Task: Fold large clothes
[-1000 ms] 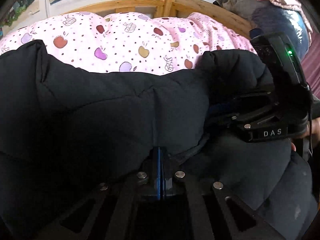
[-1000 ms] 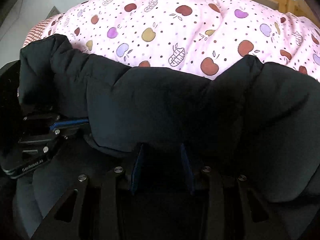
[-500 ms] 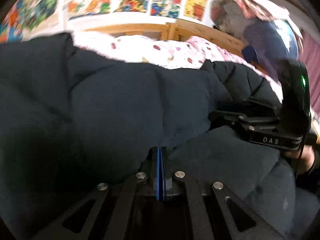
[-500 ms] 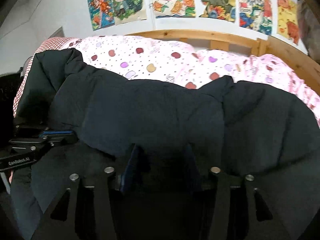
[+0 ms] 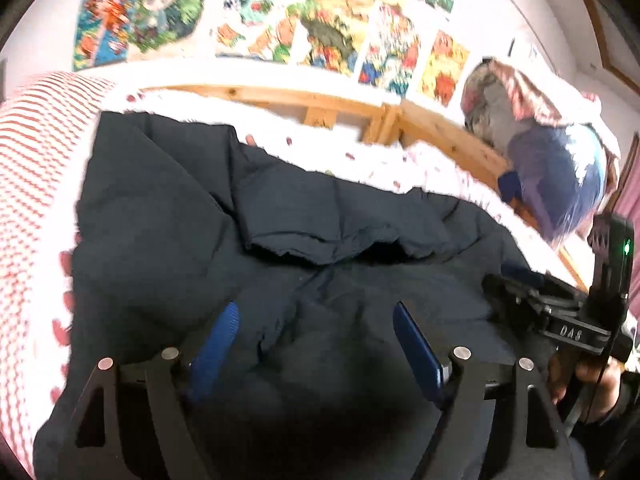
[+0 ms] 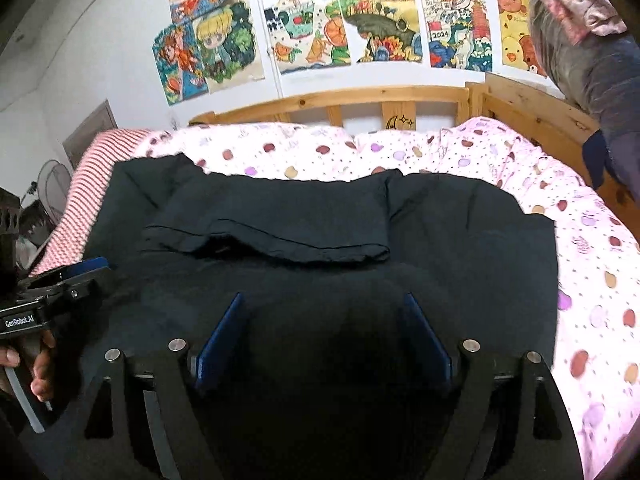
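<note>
The coat (image 6: 320, 240), dark and puffy, lies spread across the bed (image 6: 592, 280), filling most of both views. One part of it is folded over onto the rest, so that a loose hem edge runs crosswise over the middle of the garment, and a lifted lip along that edge casts a shadow on the layer beneath. The far corner on the left side reaches up to the striped sheet (image 6: 92, 168). On the right the coat ends in a fairly straight edge against the pink quilt (image 6: 400, 148) printed with apples.

The left gripper (image 5: 316, 336) hovers over the near part of the coat with its jaws spread wide and nothing between the blue pads (image 5: 218, 336). The left wrist view is blurred, so it is hard to say whether the pads touch the fabric. The right gripper (image 6: 324, 332) is likewise spread apart above the near part of the coat, gripping nothing. Each gripper appears at the edge of the other's view, held by a hand (image 6: 36, 364) on its handle; the right hand (image 5: 588, 380) shows below the right gripper's body.

Beyond the quilt stands a wooden bed frame (image 6: 360, 100), and above it drawings (image 6: 320, 28) are pinned to the wall. A pile of bedding (image 6: 592, 56) sits at the right end of the frame.
</note>
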Demonstrator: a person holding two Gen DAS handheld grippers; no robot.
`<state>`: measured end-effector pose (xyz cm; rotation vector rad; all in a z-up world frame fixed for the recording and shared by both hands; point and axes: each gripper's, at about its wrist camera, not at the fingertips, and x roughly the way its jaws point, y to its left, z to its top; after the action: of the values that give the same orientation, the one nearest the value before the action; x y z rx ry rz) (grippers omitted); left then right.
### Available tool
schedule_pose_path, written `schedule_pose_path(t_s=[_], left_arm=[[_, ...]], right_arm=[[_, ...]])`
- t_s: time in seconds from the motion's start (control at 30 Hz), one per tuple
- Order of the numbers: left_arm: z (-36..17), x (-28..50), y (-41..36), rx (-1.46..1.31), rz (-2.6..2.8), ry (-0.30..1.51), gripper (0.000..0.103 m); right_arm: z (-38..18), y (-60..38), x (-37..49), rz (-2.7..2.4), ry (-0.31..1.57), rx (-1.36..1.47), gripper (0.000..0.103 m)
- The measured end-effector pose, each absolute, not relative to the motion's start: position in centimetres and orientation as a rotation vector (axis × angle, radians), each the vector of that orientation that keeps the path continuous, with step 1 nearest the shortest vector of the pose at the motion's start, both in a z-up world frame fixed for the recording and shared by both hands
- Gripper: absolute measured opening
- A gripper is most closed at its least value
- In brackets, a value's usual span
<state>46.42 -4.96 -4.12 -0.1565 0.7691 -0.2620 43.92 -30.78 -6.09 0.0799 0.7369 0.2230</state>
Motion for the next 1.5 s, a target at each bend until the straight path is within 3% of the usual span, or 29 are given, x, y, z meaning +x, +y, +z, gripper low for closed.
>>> schedule_pose_path(t_s=[0.27, 0.73, 1.1, 1.5], left_arm=[[-0.6, 39.7, -4.8, -0.138, -0.189, 0.757, 0.09], [5.6, 29.1, -4.9, -0.13, -0.207, 0.65, 0.098], [8.4, 21.2, -5.1, -0.037, -0.23, 0.588, 0.1], [7.7, 16.1, -5.6, 0.005, -0.201, 0.582, 0.1]], right_arm=[[-2.0, -31.7, 37.9, 0.255, 0.683, 0.049, 0.082], [5.8, -32.5, 24.7, 0.251, 0.574, 0.021, 0.086], [6.2, -32.3, 16.5, 0.295, 0.524, 0.032, 0.091], [4.8, -31.9, 11.8, 0.299, 0.499, 0.051, 0.092]])
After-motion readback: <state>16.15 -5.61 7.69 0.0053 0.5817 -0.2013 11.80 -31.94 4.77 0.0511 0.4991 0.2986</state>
